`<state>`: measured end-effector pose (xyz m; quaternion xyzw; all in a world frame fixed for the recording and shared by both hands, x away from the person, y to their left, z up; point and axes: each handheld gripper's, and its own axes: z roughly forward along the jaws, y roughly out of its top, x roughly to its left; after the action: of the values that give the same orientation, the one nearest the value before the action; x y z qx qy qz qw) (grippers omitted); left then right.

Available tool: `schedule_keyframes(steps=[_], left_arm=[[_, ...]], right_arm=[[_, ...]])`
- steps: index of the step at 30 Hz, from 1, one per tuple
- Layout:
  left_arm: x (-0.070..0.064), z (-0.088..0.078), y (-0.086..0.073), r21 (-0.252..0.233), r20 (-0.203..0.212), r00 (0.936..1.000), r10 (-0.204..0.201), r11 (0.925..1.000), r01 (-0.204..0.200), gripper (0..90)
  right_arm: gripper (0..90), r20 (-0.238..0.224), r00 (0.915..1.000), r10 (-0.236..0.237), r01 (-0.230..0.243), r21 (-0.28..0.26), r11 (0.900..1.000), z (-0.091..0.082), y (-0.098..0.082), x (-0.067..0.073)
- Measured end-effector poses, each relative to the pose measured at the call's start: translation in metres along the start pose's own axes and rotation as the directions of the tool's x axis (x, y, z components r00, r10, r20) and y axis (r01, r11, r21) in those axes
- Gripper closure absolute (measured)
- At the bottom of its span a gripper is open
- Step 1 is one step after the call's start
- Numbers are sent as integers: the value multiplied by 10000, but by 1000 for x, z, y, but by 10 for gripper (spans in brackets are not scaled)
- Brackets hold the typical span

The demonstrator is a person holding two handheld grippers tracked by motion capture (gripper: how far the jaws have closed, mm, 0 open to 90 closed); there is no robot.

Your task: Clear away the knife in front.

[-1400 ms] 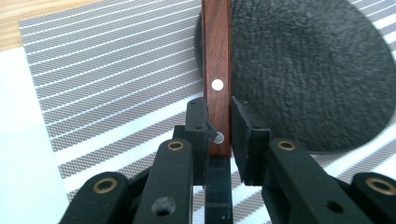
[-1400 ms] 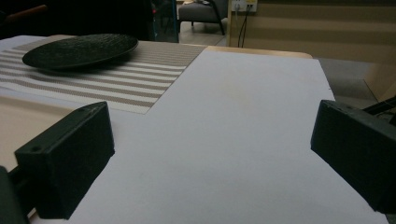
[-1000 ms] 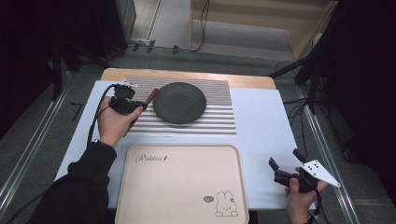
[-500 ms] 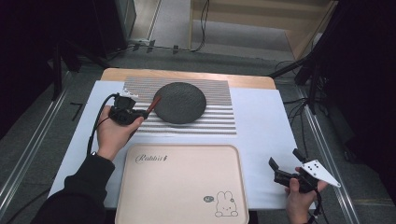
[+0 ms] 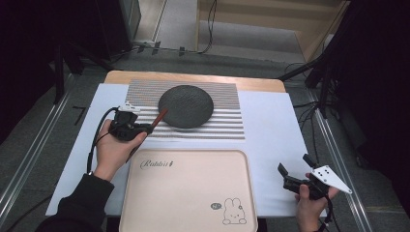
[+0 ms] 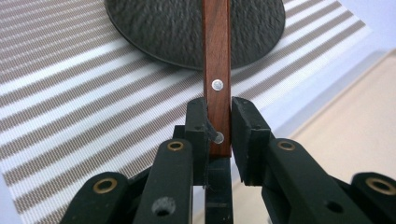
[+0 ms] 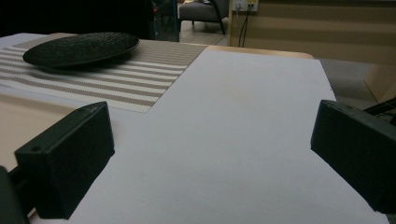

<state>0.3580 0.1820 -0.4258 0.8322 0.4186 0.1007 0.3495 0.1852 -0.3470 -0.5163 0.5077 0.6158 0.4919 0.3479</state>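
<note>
While the left gripper (image 5: 145, 126) hovers over the striped placemat (image 5: 222, 126) at about nine o'clock from the dark round plate (image 5: 186, 106), its jaws pinch a wooden handle (image 6: 216, 70) with two metal rivets. In the left gripper view the pads press the handle's near end from both sides, and the handle runs straight up toward twelve o'clock, its far part crossing over the plate's rim (image 6: 196, 65). What sits at the handle's far end is cut off, so the utensil's kind cannot be told. From above, the handle (image 5: 159, 117) points at about two o'clock toward the plate. At six o'clock from the plate lies a beige rabbit-print tray (image 5: 188, 193), on a white table cover (image 5: 270, 130). The right gripper (image 5: 295, 169) rests at about four o'clock, near the tray's right edge, its jaws spread wide with nothing between them.
</note>
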Motion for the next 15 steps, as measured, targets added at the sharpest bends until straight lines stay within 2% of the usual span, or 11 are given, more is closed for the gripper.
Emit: schedule_keyframes(steps=[6, 15], left_arm=[[-7, -3, -11, 34, 197, 9998, -74, 10000, 74, 771], [-27, -2, -30, 181, 366, 9992, 131, 9997, -137, 771]], right_arm=[[0, -13, 10000, -7, 7, -27, 10000, 0, 0, -1], [0, 9, 10000, -5, 5, -7, 10000, 0, 0, 0]])
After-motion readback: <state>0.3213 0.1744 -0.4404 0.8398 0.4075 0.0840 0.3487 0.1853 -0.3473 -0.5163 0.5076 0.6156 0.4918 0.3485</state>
